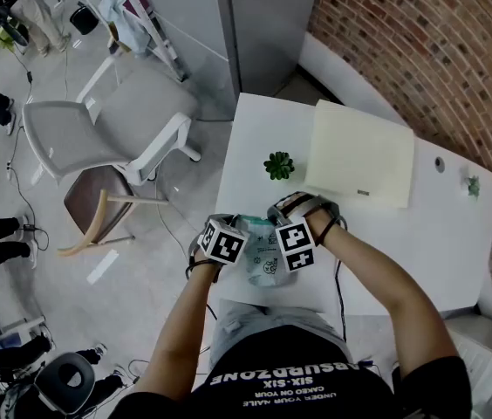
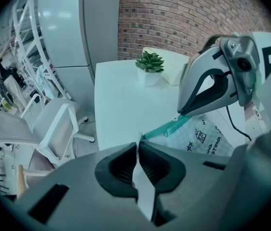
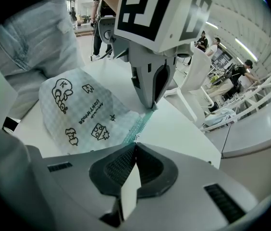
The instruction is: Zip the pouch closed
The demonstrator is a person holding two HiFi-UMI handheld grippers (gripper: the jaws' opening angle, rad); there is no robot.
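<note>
A clear checked pouch (image 1: 263, 267) with black cartoon prints lies at the white table's (image 1: 255, 138) near edge, between my two grippers. Its teal zip strip (image 2: 173, 127) runs along the top. In the left gripper view my left gripper (image 2: 138, 147) is shut on a thin end of the pouch. The right gripper's tip (image 2: 182, 113) pinches the strip farther along. In the right gripper view the right gripper (image 3: 135, 149) is shut on the zip strip (image 3: 138, 125). The left gripper (image 3: 150, 83) holds the strip's far end beside the printed pouch (image 3: 80, 112). From the head, the marker cubes hide both sets of jaws.
A small green plant (image 1: 279, 166) in a white pot stands behind the pouch. A cream flat box (image 1: 361, 151) lies at the table's back. A white chair (image 1: 98, 133) stands on the floor to the left. A brick wall (image 1: 438, 51) borders the right.
</note>
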